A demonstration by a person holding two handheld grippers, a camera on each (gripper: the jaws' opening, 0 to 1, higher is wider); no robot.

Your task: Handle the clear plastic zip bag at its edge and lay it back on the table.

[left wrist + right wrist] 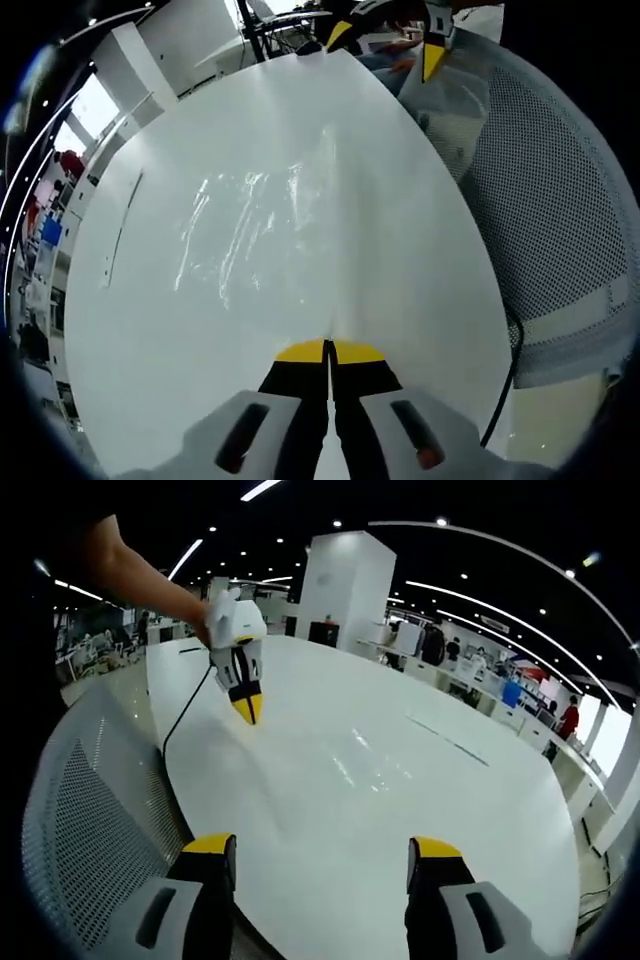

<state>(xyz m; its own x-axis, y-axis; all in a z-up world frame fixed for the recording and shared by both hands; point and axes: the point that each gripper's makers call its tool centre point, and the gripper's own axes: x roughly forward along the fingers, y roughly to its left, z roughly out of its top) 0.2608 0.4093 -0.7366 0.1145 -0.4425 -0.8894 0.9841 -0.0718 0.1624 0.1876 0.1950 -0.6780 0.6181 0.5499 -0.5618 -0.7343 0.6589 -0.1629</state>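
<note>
The clear plastic zip bag (pixel 255 235) lies flat on the white table (pixel 420 290), showing mostly as glints and creases. My left gripper (pixel 328 352) is down at the bag's near edge with its yellow tips pressed together, apparently pinching the thin plastic. In the right gripper view the left gripper (pixel 247 708) is held by a person's hand, tip down on the table beside the bag (pixel 365 765). My right gripper (pixel 322 850) hovers over the table's edge with its jaws wide apart and nothing between them. It also appears as the right gripper (pixel 385 45) beyond the far edge.
A grey mesh chair back (pixel 560 200) stands close along the table's right side, seen also as the chair (pixel 90 830). A black cable (pixel 185 715) hangs from the left gripper. Desks, pillars and people fill the room behind.
</note>
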